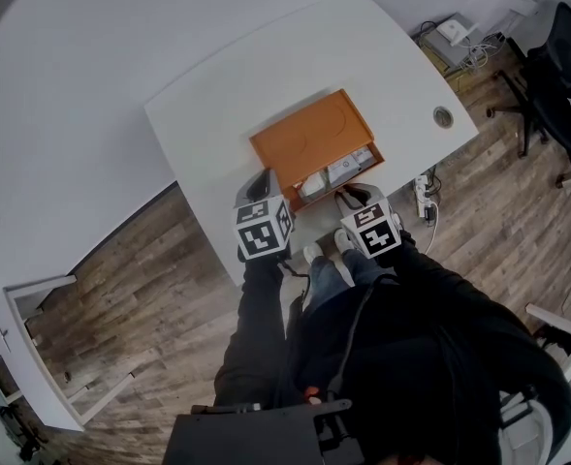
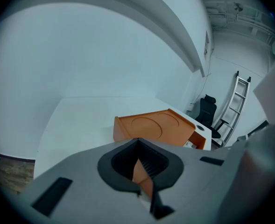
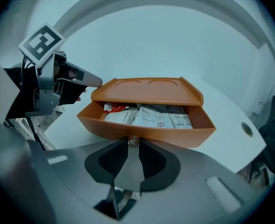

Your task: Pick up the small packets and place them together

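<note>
An orange box [image 1: 309, 139] sits on the white table [image 1: 217, 114], its drawer [image 3: 146, 129] pulled out toward me. Several small white packets [image 3: 156, 115] and a red one [image 3: 114, 108] lie inside the drawer. My right gripper [image 3: 133, 143] is shut on the small clear knob [image 3: 133, 141] at the middle of the drawer front; in the head view it [image 1: 348, 197] is at the drawer's near side. My left gripper [image 3: 88, 80] has its jaws shut with nothing between them, tips at the box's left top corner [image 2: 121, 125]. In the head view it [image 1: 264, 184] stands beside the box.
A cable grommet [image 1: 443, 116] is set in the table's right corner. A black office chair [image 1: 547, 76] stands beyond it on the wood floor. A white shelf unit [image 1: 23, 347] stands to the left. The table's near edge runs just under both grippers.
</note>
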`<state>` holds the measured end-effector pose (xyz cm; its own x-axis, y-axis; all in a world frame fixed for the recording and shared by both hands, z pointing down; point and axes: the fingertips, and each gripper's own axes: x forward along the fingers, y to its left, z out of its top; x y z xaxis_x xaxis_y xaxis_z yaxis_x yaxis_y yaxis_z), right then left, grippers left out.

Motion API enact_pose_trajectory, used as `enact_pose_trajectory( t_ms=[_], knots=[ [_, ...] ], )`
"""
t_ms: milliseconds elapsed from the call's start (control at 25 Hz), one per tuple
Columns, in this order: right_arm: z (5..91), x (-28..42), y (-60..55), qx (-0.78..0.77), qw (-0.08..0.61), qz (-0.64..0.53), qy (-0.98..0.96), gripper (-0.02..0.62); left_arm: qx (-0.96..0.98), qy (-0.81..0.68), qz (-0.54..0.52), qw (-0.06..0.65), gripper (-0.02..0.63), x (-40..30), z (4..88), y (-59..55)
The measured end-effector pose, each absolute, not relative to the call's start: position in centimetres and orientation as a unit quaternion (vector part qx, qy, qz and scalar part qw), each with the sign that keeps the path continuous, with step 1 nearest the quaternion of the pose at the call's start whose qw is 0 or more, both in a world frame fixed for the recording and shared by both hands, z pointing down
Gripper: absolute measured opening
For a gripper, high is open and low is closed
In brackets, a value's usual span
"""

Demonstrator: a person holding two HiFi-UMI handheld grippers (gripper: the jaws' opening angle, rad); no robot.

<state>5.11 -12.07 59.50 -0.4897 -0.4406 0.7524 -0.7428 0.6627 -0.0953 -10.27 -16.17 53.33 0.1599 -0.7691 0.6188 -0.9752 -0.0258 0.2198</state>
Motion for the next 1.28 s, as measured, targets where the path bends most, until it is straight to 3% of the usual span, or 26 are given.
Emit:
enact_pose_trajectory(
  t_ms=[1280],
  knots=[
    [59.8,8.8,-6.5,0.34,0.37,0.225,-0.835,0.074,0.694,-0.632,0.158,0.308,-0.003,-10.3,53.3,-16.0]
  ],
)
